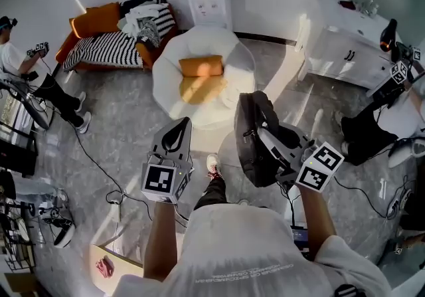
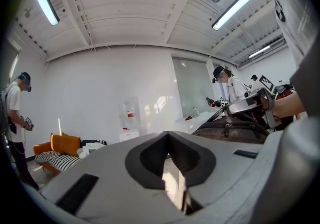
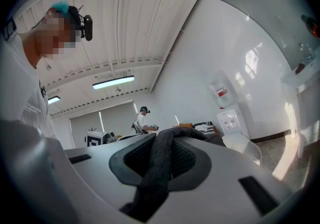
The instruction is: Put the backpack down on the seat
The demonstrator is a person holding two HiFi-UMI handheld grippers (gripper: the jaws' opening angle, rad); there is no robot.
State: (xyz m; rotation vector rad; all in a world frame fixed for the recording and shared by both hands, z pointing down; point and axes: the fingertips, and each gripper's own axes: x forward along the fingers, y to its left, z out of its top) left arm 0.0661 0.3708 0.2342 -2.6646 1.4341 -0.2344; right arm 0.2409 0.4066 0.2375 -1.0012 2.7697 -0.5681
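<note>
Firstly, writing: none can be read. The print across the person's shirt back (image 1: 247,277) is too small, as is the red label on the water dispenser (image 2: 129,116). The marker cubes (image 1: 163,181) bear black-and-white squares only.
Left gripper (image 2: 168,135): jaws tip to tip, nothing between them.
Right gripper (image 3: 165,140): jaws part-way closed, clamped on the dark grey strap (image 3: 156,173).
Backpack (image 1: 254,146): hangs from that strap at the near edge of the white seat (image 1: 240,70), which bears orange cushions (image 1: 201,66); not set down
</note>
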